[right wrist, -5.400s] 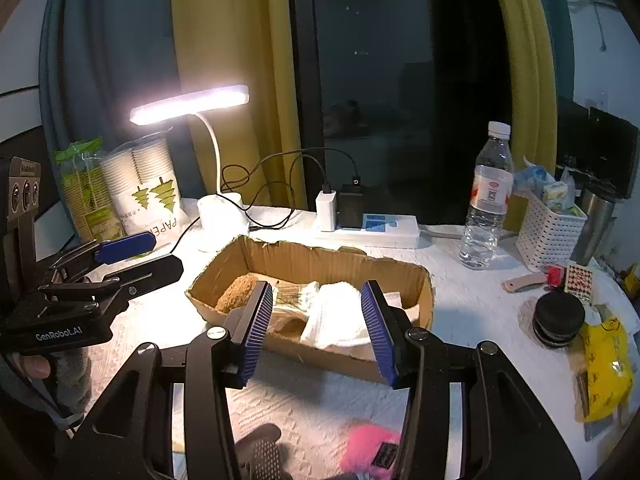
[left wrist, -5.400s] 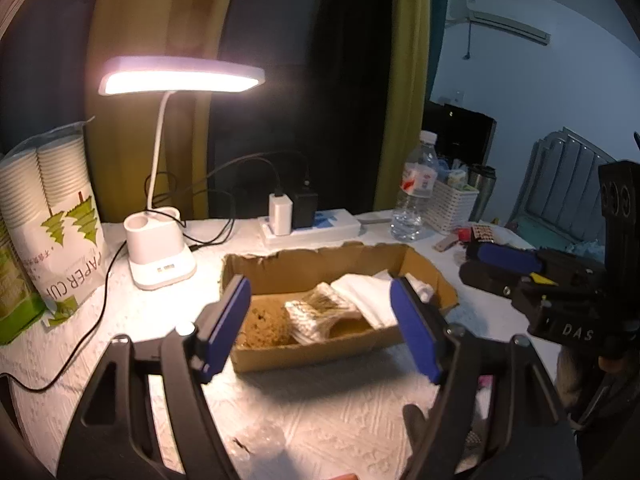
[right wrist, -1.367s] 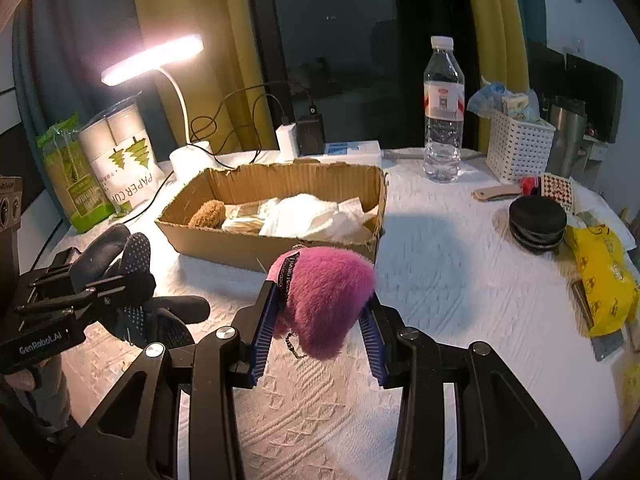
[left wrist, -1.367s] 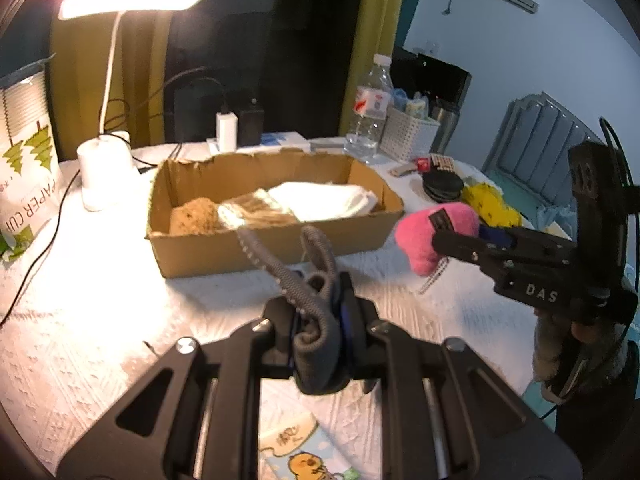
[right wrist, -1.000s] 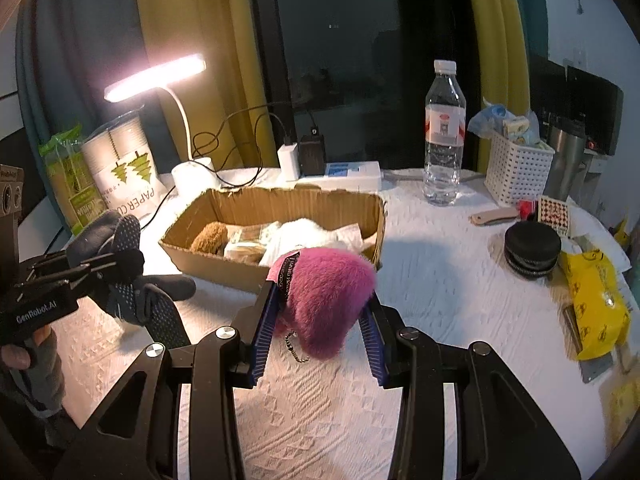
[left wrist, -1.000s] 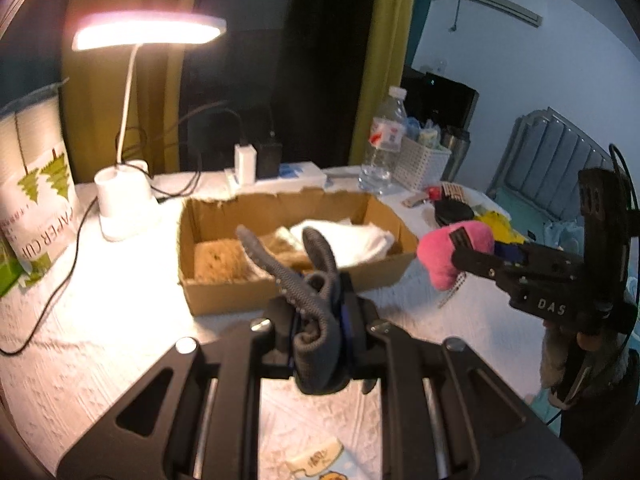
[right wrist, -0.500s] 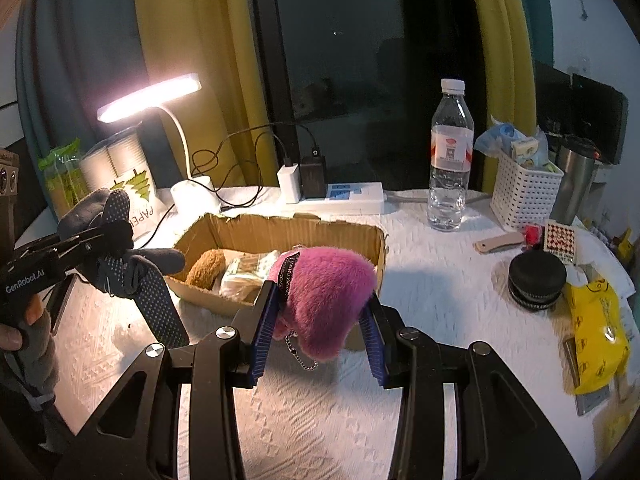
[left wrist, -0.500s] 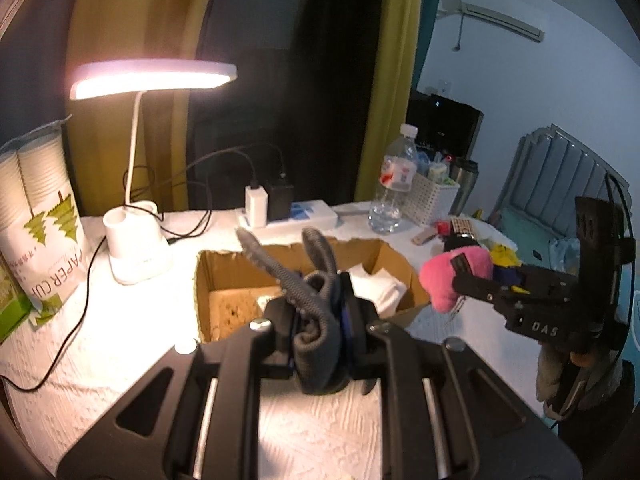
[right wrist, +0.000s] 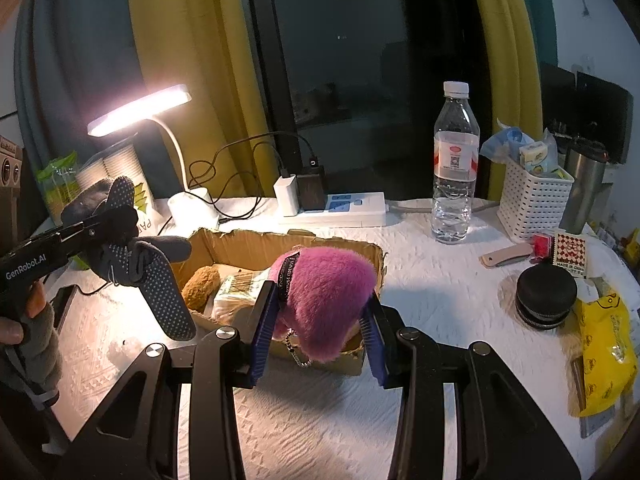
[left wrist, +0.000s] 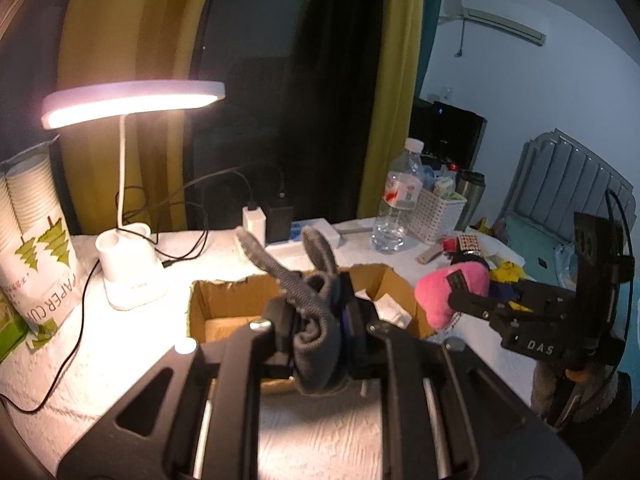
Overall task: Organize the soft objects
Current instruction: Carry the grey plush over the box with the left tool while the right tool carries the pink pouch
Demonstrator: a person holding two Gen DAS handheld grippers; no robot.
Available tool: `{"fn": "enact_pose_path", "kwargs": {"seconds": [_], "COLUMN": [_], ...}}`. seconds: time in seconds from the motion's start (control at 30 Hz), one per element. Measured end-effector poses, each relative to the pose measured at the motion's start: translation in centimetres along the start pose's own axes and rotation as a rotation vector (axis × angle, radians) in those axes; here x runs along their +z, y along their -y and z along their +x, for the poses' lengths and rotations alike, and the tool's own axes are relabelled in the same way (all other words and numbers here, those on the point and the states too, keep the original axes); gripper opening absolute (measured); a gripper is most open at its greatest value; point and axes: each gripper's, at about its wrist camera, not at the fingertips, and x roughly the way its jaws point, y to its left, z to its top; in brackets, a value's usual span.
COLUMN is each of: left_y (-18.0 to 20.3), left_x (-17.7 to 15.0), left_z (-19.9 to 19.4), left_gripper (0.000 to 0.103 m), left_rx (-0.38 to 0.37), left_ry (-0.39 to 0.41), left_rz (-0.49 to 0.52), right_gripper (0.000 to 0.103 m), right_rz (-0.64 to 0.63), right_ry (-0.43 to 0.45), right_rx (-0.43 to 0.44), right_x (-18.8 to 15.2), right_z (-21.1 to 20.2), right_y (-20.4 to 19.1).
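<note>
Both hand-held grippers hang loaded over the cardboard box (right wrist: 224,246): the left hand-held gripper (left wrist: 320,320) pinches a grey glove (right wrist: 132,256), the right hand-held gripper (right wrist: 320,332) squeezes a pink plush ball (right wrist: 328,300). Best, I reckon, to lower each over a free gap beside the soft things already inside before letting go.

dim room, desk lamp (left wrist: 132,102) glare at left, fisheye warp, dark corners, foreground blur

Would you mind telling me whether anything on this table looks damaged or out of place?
The cardboard box looks damaged: its top rim is ragged and torn rather than cleanly cut, most visibly along the back wall. It still sits upright holding soft items. Nothing appears spilled.
</note>
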Motion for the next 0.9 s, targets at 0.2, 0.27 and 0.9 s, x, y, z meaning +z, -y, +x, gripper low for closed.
{"fn": "enact_pose_path", "kwargs": {"seconds": [0.2, 0.27, 0.9], "left_y": [0.1, 0.2, -0.5], "left_x": [0.4, 0.4, -1.9], "left_z": [1.5, 2.1, 8.7], "left_gripper": [0.017, 0.017, 0.017], "left_rx": [0.001, 0.001, 0.02], "left_ry": [-0.004, -0.007, -0.122], "left_rz": [-0.007, -0.008, -0.026], "right_gripper": [0.042, 0.042, 0.042], "right_rz": [0.007, 0.012, 0.035], "right_ry": [0.005, 0.002, -0.068], "right_rx": [0.013, 0.017, 0.052], "right_x": [0.3, 0.4, -0.3], "right_z": [0.6, 1.0, 5.0], "right_y": [0.8, 1.1, 2.1]}}
